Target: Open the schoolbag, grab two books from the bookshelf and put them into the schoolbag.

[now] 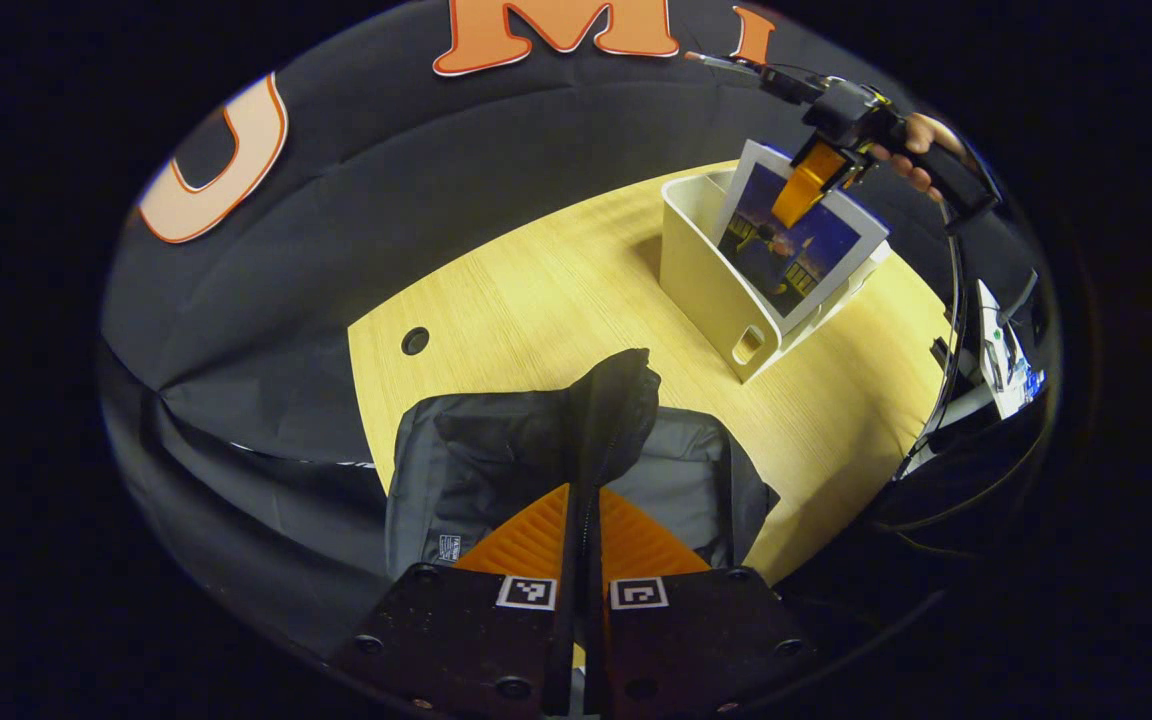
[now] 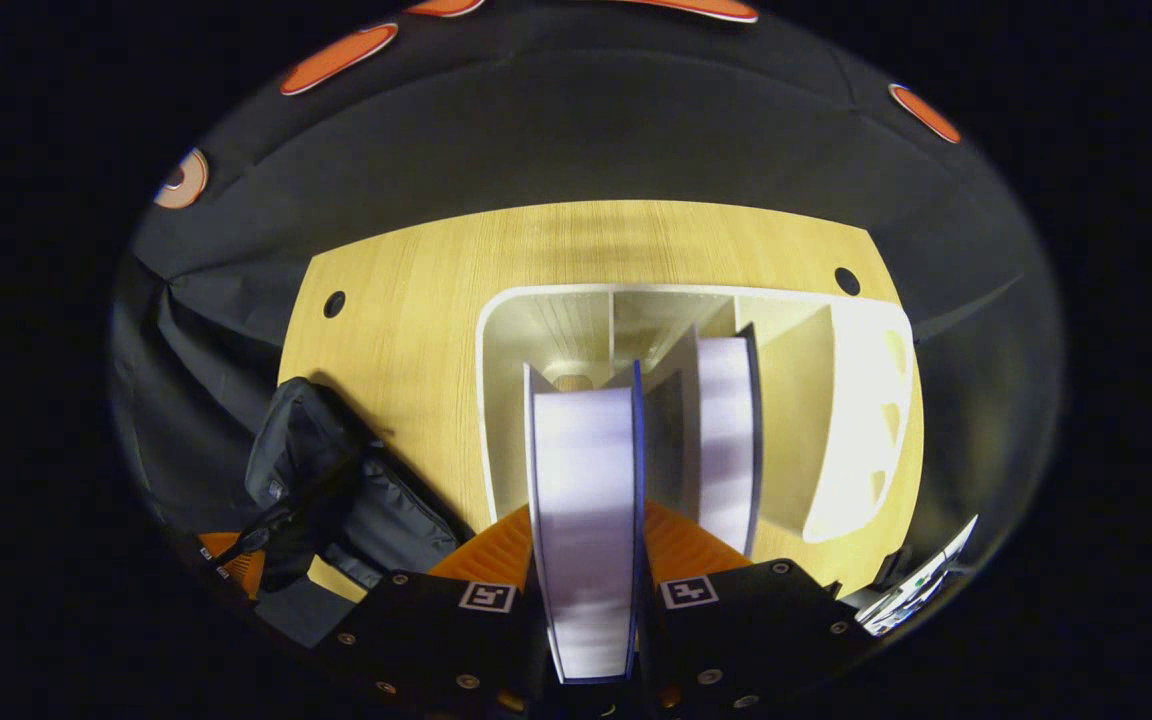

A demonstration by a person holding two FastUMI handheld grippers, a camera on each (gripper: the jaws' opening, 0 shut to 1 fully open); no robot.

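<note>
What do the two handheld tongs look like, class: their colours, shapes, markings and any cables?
Each set of tongs, left tongs and right tongs, has ribbed orange fingers on flat black plates with screws. Each plate carries a small square black-and-white marker. Seen from the left gripper view, the right tongs have a black body with a thin cable trailing down.

Table (image 1: 536, 300): light wood-grain top with a rounded edge, and a round dark cable hole (image 1: 415, 340) near one corner; a second hole (image 2: 846, 281) sits at the far right corner. Black cloth wall (image 2: 576, 140) hangs behind, creased. Surroundings beyond the table are dark. Light falls unevenly across the tabletop.
</note>
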